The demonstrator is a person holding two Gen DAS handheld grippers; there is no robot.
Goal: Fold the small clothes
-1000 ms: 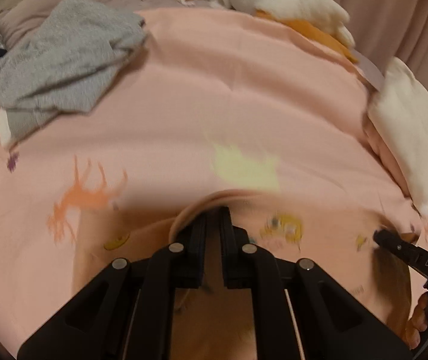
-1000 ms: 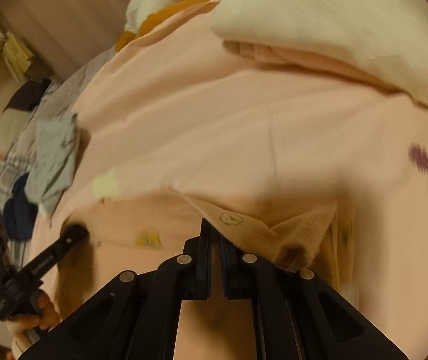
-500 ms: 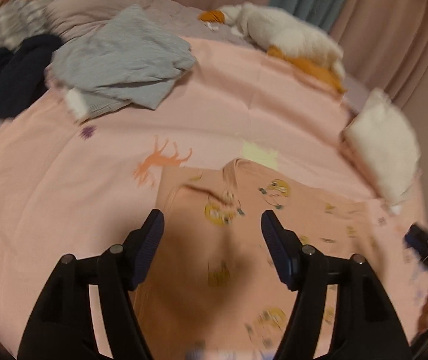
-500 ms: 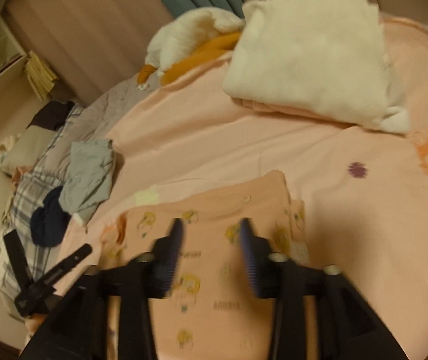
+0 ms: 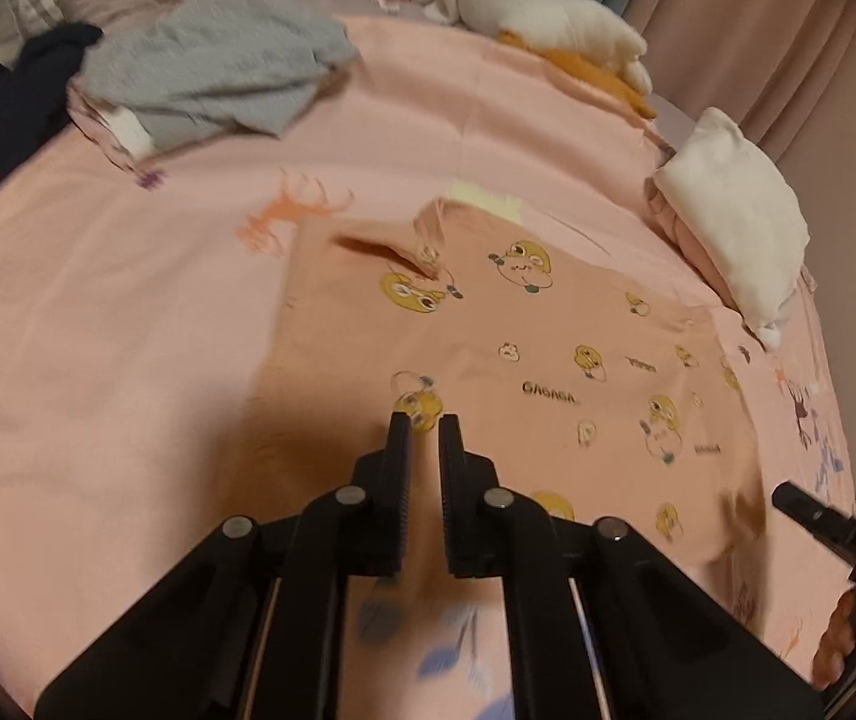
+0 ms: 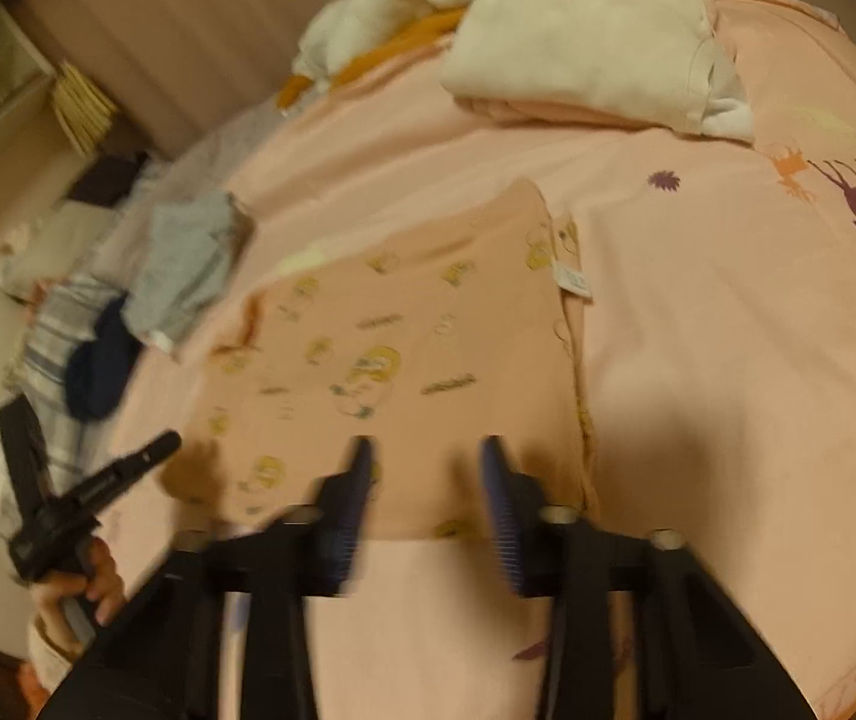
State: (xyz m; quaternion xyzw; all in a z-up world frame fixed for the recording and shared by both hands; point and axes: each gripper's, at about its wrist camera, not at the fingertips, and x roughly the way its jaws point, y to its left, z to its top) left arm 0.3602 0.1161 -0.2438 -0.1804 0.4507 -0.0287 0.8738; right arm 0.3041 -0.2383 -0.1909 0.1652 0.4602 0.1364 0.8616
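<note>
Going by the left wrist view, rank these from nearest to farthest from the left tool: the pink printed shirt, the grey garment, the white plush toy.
1. pink printed shirt: spread flat on the bed right under and ahead of the left tool.
2. grey garment: crumpled, far to the upper left.
3. white plush toy: at the bed's far edge, by the curtains.

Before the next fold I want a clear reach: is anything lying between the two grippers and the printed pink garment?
Nothing visible: the pink garment lies flat right beyond the left gripper and right gripper.
</note>
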